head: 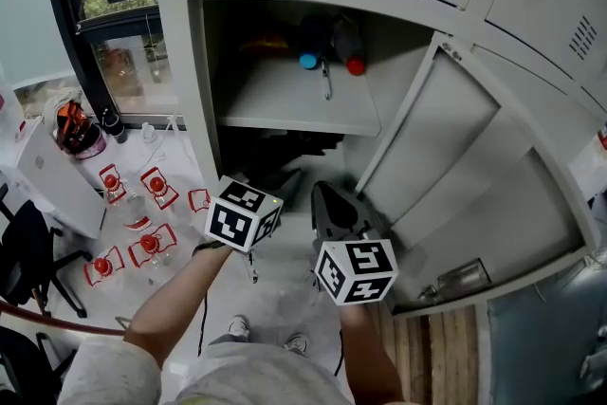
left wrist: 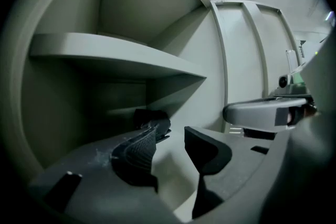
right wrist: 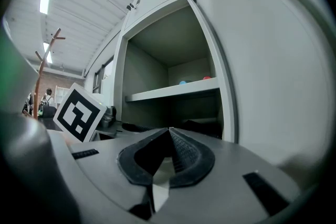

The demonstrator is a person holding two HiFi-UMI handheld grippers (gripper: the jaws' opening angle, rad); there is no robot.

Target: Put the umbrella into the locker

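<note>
The left tongs [left wrist: 172,131] are open, with nothing between them. The right tongs [right wrist: 169,131] are squeezed shut on nothing. Just ahead of the left tongs, low in the locker [head: 194,90] under its shelf [head: 285,104], lies a dark thing, most likely the umbrella [left wrist: 146,115]. So the job looks nearly done. What may be left is shutting the door [head: 455,156], open beside the right tongs. Above the tongs, a blue thing [head: 308,62] and a red thing [head: 355,65] sit on the shelf. Nothing blocks the way.

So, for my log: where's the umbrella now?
Left gripper view, centre-left: the umbrella lies in the lower compartment of the locker, under the shelf.
</note>
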